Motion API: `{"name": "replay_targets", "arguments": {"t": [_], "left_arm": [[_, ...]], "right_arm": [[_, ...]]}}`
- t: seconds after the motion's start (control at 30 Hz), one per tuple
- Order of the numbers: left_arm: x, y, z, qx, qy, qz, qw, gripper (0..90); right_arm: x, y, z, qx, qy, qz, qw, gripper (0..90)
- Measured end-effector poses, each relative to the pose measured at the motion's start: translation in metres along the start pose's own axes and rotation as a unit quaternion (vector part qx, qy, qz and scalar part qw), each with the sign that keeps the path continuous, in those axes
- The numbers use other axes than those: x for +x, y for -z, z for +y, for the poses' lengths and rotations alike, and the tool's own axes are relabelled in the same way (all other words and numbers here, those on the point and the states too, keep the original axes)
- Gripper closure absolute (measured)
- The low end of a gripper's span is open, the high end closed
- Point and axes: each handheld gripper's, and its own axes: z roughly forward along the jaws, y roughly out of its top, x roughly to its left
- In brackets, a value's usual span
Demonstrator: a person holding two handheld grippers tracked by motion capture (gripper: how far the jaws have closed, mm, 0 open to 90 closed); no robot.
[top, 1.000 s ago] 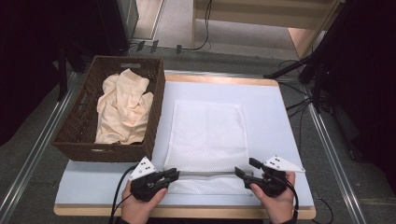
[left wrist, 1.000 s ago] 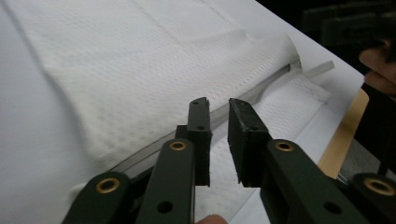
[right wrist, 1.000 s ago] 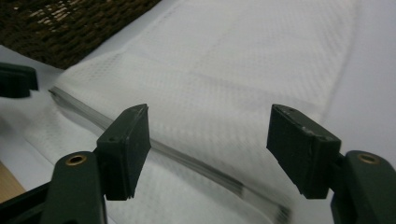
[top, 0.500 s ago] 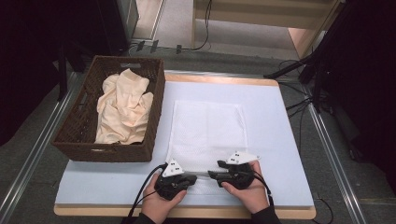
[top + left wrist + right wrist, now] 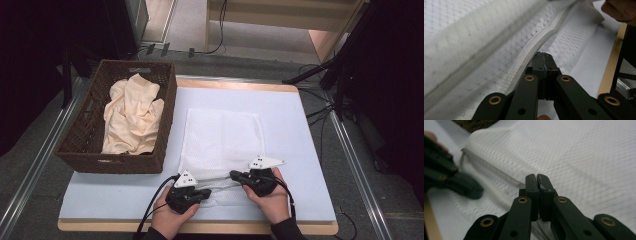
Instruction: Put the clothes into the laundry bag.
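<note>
A white mesh cloth (image 5: 222, 135) lies flat on the pale blue mat (image 5: 295, 150). Both grippers are at its near edge, pointing at each other. The left gripper (image 5: 206, 192) is shut on the cloth's hem (image 5: 524, 62), which runs into its closed jaws in the left gripper view. The right gripper (image 5: 235, 175) has just closed its jaws, and they pinch the hem (image 5: 499, 173) of the cloth too. A short, taut stretch of hem spans the gap between the two grippers. In the right gripper view the left gripper (image 5: 472, 191) shows blurred at the left.
A dark wicker basket (image 5: 95, 155) stands on the mat's left side, holding a crumpled beige cloth (image 5: 132, 117). The mat's wooden front edge (image 5: 225, 227) lies just behind the hands. Metal rails run along both sides of the table.
Both hands have moved inward along the cloth's near edge, from its corners to near its middle. The right gripper's jaws have closed on the hem.
</note>
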Motion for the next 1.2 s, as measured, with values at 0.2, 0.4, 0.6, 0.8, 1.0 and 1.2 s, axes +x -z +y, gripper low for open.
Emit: {"name": "replay_targets", "arguments": {"t": [0.2, 0.4, 0.6, 0.8, 1.0, 1.2], "left_arm": [[0.0, 0.001, -0.002, 0.0, 0.003, -0.008, 1.0, 90.0], [0.001, 0.001, -0.002, 0.0, 0.004, -0.009, 0.9999, 90.0], [0.002, 0.001, -0.001, 0.001, 0.004, -0.013, 0.9999, 90.0], [0.001, 0.001, -0.002, 0.0, 0.003, -0.011, 0.9999, 90.0], [0.001, 0.001, -0.002, -0.002, 0.003, -0.01, 0.9999, 90.0], [0.0, 0.001, -0.003, -0.004, 0.004, -0.008, 1.0, 90.0]], "right_arm": [[-0.02, -0.011, 0.01, -0.014, -0.046, -0.07, 0.9964, 89.6], [-0.036, -0.025, 0.003, 0.023, -0.07, -0.052, 0.9959, 78.5], [-0.03, -0.011, 0.004, -0.014, -0.056, -0.013, 0.9983, 44.3], [-0.023, -0.022, -0.003, 0.022, -0.019, -0.05, 0.9983, 43.8], [-0.015, -0.025, -0.003, 0.033, 0.012, -0.064, 0.9973, 37.5], [-0.005, -0.028, -0.004, 0.036, 0.049, -0.102, 0.9929, 44.9]]}}
